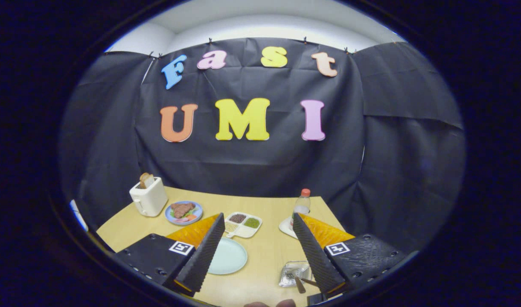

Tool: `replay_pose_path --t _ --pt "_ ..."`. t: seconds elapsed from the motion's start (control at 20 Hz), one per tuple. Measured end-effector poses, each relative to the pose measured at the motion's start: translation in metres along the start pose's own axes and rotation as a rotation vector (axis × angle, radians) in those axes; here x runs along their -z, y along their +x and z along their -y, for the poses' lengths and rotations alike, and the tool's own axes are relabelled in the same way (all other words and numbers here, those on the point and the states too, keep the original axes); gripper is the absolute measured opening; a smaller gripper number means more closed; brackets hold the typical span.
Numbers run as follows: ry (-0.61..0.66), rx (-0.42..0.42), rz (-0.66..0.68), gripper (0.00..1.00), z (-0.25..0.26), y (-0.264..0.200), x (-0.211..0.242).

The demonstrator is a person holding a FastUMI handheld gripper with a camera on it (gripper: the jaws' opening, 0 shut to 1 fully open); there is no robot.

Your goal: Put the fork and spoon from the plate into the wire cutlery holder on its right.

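The gripper (pixel 257 221) hangs above the wooden table (pixel 269 251) with its fingers spread wide, nothing between them. Taking the pale plate (pixel 228 256) as landmark, it lies bare beside the left finger, and well to its right stands the wire cutlery holder (pixel 293 273), touching the right finger's inner edge, with utensil handles (pixel 301 285) sticking out. Beyond the plate sits a divided dish (pixel 242 224).

A fisheye camera riding on the hand-held gripper (pixel 258 221) looks forward along its two spread fingers and slightly down over a wooden table (pixel 269 256), from above its near edge. It faces the booth's black cloth wall (pixel 251 162) squarely. The pale plate (pixel 230 256) sits close below; the toaster (pixel 148 196) stands far back.
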State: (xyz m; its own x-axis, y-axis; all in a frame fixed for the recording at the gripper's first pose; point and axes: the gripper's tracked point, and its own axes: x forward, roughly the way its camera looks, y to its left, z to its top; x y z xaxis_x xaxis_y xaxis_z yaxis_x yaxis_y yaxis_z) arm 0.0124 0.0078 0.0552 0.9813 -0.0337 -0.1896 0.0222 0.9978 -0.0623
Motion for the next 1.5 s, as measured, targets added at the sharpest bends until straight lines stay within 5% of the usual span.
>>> replay_pose_path --t 0.35,1.5 --pt "0.018 0.058 0.332 0.96 -0.007 -0.050 -0.009" --pt "0.041 0.020 0.362 0.96 -0.047 -0.055 0.030"
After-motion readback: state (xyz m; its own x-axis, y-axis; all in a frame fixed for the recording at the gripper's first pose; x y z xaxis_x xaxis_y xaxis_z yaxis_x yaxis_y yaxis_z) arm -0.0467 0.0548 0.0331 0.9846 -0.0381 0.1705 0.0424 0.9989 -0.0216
